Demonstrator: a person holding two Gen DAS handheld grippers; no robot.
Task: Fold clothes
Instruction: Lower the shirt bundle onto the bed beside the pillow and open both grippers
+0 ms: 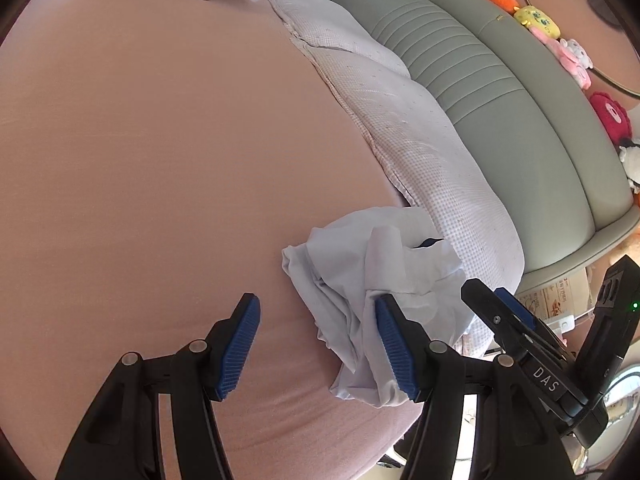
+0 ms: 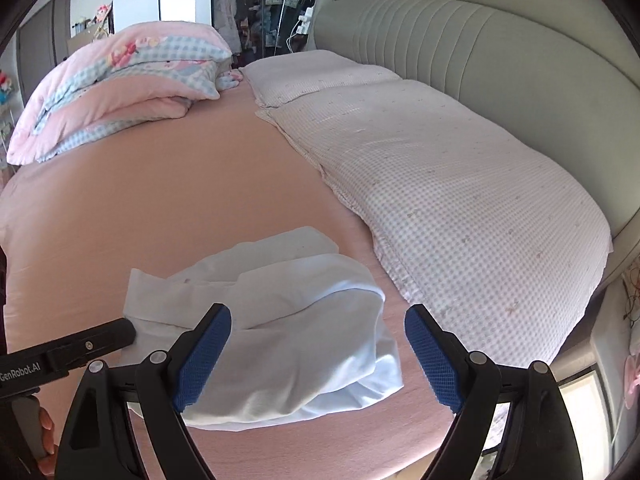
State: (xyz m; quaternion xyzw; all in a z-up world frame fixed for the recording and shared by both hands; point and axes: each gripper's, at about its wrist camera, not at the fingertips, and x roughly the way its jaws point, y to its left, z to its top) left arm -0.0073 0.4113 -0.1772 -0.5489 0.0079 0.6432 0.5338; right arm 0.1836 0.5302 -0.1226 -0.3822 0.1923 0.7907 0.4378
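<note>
A crumpled white garment (image 2: 280,312) lies on the pink bedsheet (image 2: 160,200) near the bed's front edge, beside the pillows. My right gripper (image 2: 318,358) hovers just above it, jaws wide and open, with the cloth below the gap and neither pad pressing on it. In the left wrist view the same garment (image 1: 360,276) sits to the right. My left gripper (image 1: 318,346) is open over the sheet, its right finger (image 1: 394,350) in front of the cloth's edge. The right gripper (image 1: 504,312) shows at the right of that view; the left gripper (image 2: 80,344) at the left of the other.
Two checked pillows (image 2: 440,200) lie along a padded grey-green headboard (image 2: 520,60). A folded pink and blue quilt (image 2: 120,80) sits at the far side. Plush toys (image 1: 536,20) line the headboard's top. A hand (image 2: 44,432) holds the left gripper's handle.
</note>
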